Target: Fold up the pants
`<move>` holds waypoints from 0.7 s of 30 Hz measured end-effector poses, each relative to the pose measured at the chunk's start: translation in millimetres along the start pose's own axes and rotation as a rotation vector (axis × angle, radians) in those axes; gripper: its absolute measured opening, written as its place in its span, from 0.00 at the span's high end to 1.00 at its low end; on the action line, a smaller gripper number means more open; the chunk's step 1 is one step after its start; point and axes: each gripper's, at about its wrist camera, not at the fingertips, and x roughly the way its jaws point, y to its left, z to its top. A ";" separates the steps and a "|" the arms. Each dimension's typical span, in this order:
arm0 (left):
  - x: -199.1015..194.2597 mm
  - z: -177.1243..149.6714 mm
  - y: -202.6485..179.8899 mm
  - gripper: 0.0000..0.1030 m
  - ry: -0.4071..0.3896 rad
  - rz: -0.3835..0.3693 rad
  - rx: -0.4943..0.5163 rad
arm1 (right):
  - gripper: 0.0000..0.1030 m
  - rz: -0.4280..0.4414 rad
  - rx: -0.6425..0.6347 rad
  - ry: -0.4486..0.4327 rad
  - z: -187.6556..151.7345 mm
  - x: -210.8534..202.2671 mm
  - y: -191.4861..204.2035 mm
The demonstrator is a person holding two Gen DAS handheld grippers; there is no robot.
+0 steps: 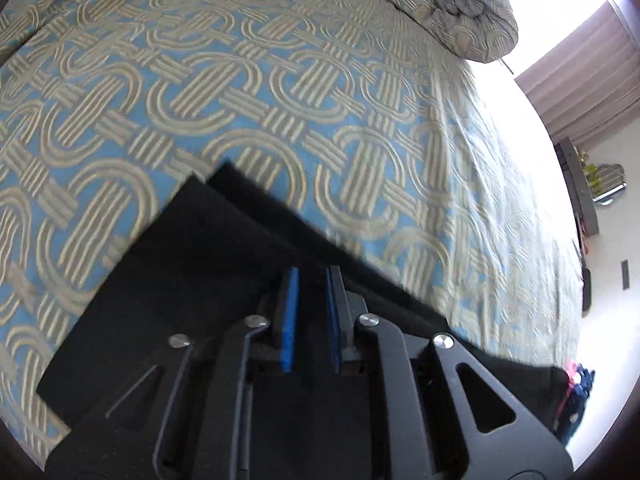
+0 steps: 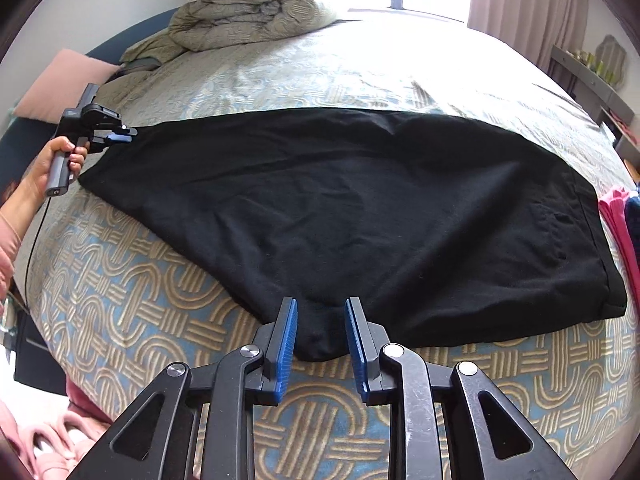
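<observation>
Black pants (image 2: 340,208) lie flat across the patterned bedspread (image 2: 132,304), legs stacked, waistband (image 2: 600,248) at the right and leg ends at the left. My right gripper (image 2: 320,304) hovers at the near edge, its blue pads (image 2: 289,336) apart, with the pants' crotch point lying loose between them. My left gripper (image 2: 127,135), held by a hand (image 2: 60,160), sits at the far corner of the leg ends. In the left wrist view, which is blurred, the left gripper (image 1: 312,274) stands over the black leg fabric (image 1: 160,280). Its pads (image 1: 290,320) are a narrow gap apart.
A folded duvet (image 2: 252,4) lies at the head of the bed, with a pink pillow (image 2: 60,84) to its left. Pink and blue clothes (image 2: 620,216) sit past the waistband at the right edge. A curtain (image 2: 528,4) and a shelf (image 2: 592,76) stand beyond the bed.
</observation>
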 end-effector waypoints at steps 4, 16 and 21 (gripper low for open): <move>16.5 23.4 -0.2 0.96 -0.080 0.081 -0.014 | 0.76 -0.023 0.034 0.004 10.5 7.0 -5.9; -78.7 -42.3 -88.6 0.68 -0.115 -0.016 0.302 | 0.66 -0.062 0.447 -0.112 -1.0 -20.4 -114.9; -97.3 -110.5 -167.7 0.58 -0.045 -0.162 0.479 | 0.37 -0.052 0.819 -0.233 -52.2 -46.5 -200.0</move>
